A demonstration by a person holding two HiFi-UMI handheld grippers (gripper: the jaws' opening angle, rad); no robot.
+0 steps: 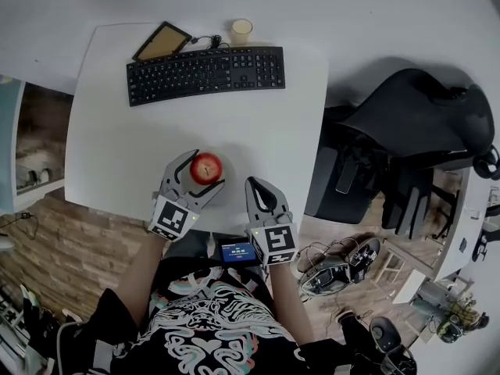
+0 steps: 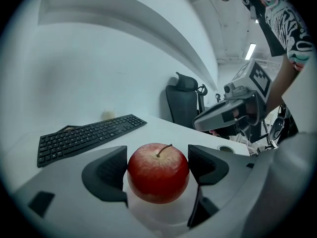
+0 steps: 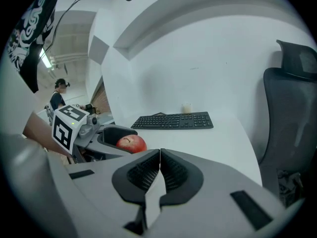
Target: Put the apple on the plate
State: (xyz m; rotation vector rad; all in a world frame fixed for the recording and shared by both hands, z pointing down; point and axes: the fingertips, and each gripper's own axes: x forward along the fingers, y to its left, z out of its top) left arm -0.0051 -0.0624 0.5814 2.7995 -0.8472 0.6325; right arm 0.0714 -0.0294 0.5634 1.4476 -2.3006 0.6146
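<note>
1. Table (image 1: 117, 147): white top, carries the keyboard and all the smaller items below.
2. Office chair (image 1: 422, 123): black, off the table, to the right of the keyboard's right end.
3. Keyboard (image 1: 205, 73): black, lying flat across the far part of the table. This is my reference piece.
4. My left gripper (image 2: 157, 168): on the near side of the keyboard, well apart from it and roughly in line with its middle. The jaws are closed against the two sides of the apple, with one ribbed pad on each flank.
5. My right gripper (image 3: 159, 172): also on the near side of the keyboard, below its right end, just beside the left gripper. The jaws are pressed together pad to pad, with nothing between them.
6. Plate (image 2: 158, 214): pale and round, near side of the keyboard, between my left jaws.
7. Flat brown-faced panel (image 1: 162, 41): dark frame, just behind the keyboard's left half.
8. Apple (image 1: 206, 166): red, stem up, resting on the plate, near side of the keyboard.
9. Cup (image 1: 241, 30): small, pale, just behind the keyboard's right half.
</note>
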